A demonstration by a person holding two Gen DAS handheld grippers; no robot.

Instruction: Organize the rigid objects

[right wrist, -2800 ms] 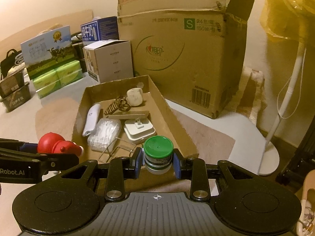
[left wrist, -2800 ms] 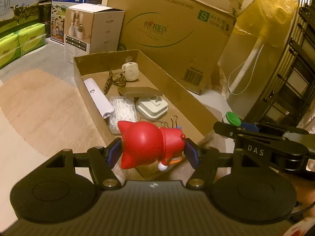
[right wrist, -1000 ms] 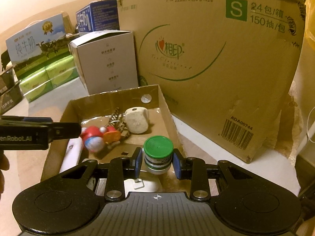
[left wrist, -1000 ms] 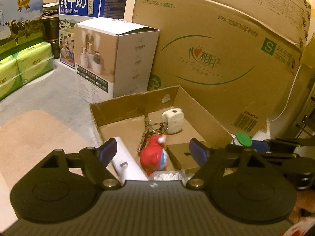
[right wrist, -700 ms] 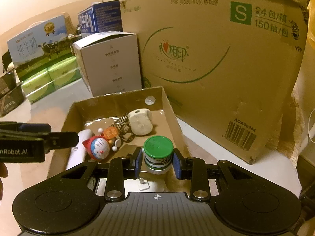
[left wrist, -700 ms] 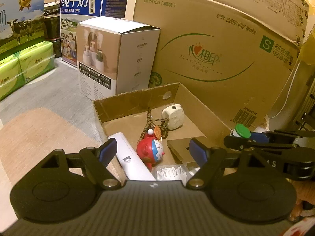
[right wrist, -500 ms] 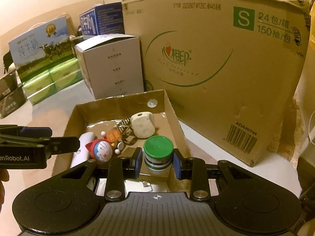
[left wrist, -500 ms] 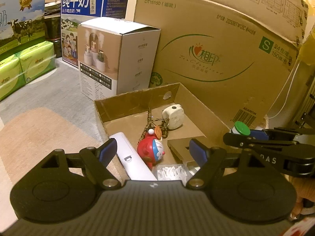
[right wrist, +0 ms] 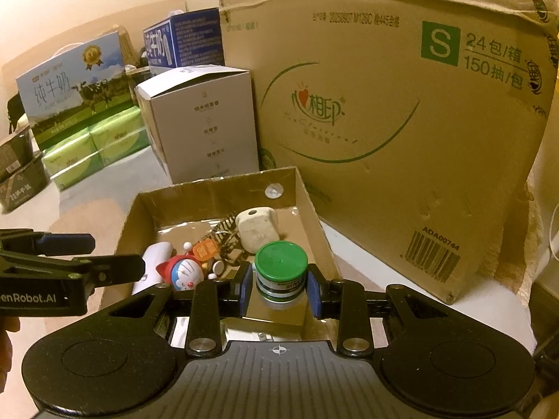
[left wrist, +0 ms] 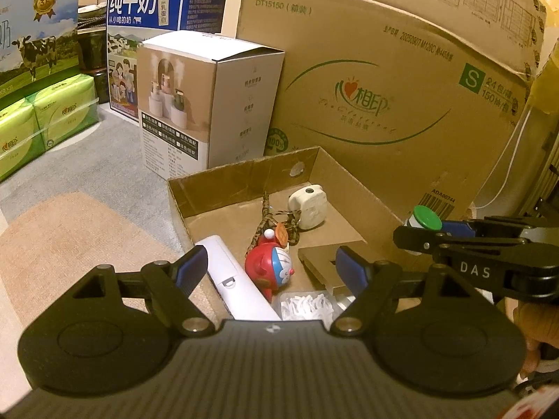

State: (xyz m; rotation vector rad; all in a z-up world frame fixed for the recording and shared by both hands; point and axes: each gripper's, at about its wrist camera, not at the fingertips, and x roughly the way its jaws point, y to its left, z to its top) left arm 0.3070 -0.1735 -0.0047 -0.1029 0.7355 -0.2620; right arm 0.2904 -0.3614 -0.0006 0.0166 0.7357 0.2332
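Note:
A shallow cardboard tray (left wrist: 353, 181) (right wrist: 316, 216) lies on the floor. In it rests a red toy figure with a blue and white face (left wrist: 269, 269) (right wrist: 181, 272), beside a white oblong case (left wrist: 234, 276). My left gripper (left wrist: 270, 263) stands open above the tray with nothing between its blue pads. My right gripper (right wrist: 279, 288) is shut on a small jar with a green lid (right wrist: 281, 265), held over the tray's right half. That jar (left wrist: 424, 218) also shows in the left wrist view at the right.
The tray also holds a white rounded device (left wrist: 309, 206), a cord (left wrist: 263, 216), a flat brown piece (left wrist: 328, 255) and a clear pack of white bits (left wrist: 307, 305). A large carton (left wrist: 401, 97), a white product box (left wrist: 206, 104) and milk cartons (left wrist: 153, 10) stand behind.
The red toy, tipped over a second ago, now rests on its side face-up in the tray. The right gripper with the jar has edged slightly over the tray. The left gripper has stayed open.

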